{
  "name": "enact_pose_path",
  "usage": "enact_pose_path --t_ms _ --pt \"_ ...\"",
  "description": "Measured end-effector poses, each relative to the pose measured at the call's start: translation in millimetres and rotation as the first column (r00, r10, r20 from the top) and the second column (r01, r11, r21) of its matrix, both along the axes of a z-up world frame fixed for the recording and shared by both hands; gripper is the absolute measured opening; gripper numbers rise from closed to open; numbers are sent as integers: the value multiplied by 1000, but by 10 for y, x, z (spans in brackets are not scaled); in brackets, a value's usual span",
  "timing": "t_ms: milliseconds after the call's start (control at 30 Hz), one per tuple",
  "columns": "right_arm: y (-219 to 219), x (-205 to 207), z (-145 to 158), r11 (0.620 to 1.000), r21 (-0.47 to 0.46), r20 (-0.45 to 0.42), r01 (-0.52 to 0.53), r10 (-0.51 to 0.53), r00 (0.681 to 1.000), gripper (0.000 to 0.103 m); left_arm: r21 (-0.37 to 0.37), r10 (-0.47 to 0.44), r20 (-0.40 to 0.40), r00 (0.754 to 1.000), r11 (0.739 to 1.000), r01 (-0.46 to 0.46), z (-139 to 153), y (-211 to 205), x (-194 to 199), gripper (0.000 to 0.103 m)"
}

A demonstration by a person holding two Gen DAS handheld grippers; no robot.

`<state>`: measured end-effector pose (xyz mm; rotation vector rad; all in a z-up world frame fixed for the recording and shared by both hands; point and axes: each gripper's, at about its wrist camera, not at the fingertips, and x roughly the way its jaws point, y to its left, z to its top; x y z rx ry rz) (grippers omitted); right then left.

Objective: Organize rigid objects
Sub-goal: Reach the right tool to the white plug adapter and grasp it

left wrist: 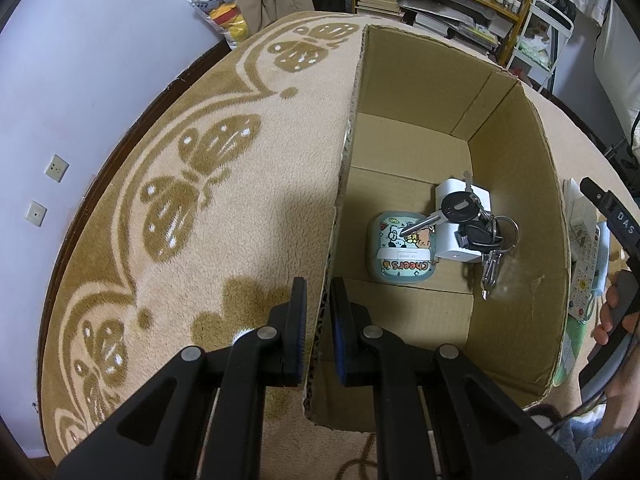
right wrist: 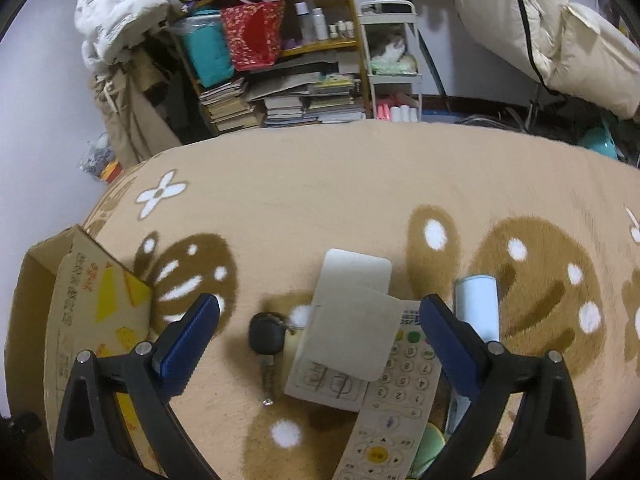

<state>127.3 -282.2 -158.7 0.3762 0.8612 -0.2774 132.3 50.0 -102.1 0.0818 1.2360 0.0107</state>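
Note:
My left gripper [left wrist: 320, 282] is shut on the near left wall of an open cardboard box [left wrist: 516, 184], with the wall's edge pinched between its blue pads. Inside the box lie a mint cartoon case [left wrist: 400, 256], a white adapter [left wrist: 460, 224] and a bunch of keys [left wrist: 480, 228]. My right gripper [right wrist: 319, 301] hangs open over the rug beside the box [right wrist: 92, 304]. Below it lie a black-headed key [right wrist: 266, 336], a white flat power strip [right wrist: 348, 328] and a white remote [right wrist: 396, 392]. Nothing is between the right fingers.
A pale blue tube [right wrist: 478, 304] lies just right of the right finger. A green item [right wrist: 434, 444] peeks out under the remote. The beige butterfly rug [right wrist: 320, 200] covers the surface. Bookshelves [right wrist: 280, 92] and a white cart [right wrist: 394, 60] stand behind it. A hand [left wrist: 608, 312] shows at the right edge.

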Motion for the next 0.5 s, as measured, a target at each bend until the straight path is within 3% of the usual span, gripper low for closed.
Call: enact_pose_path --t_ms 33,300,433,500 --pt "-10 21 -23 1000 5 -12 2 -2 1000 89 1 0 0 1000 1000 0 -1 2 0 12" --pt "-58 53 -207 1000 25 -93 16 -14 996 73 -1 -1 0 1000 1000 1 -7 13 3 12" --pt "-61 44 -215 999 -15 -104 33 -34 994 56 -3 -1 0 1000 1000 1 -7 10 2 12" --pt "-71 23 -214 999 -12 -100 37 -38 994 56 -3 -2 0 1000 1000 2 -7 9 2 12"
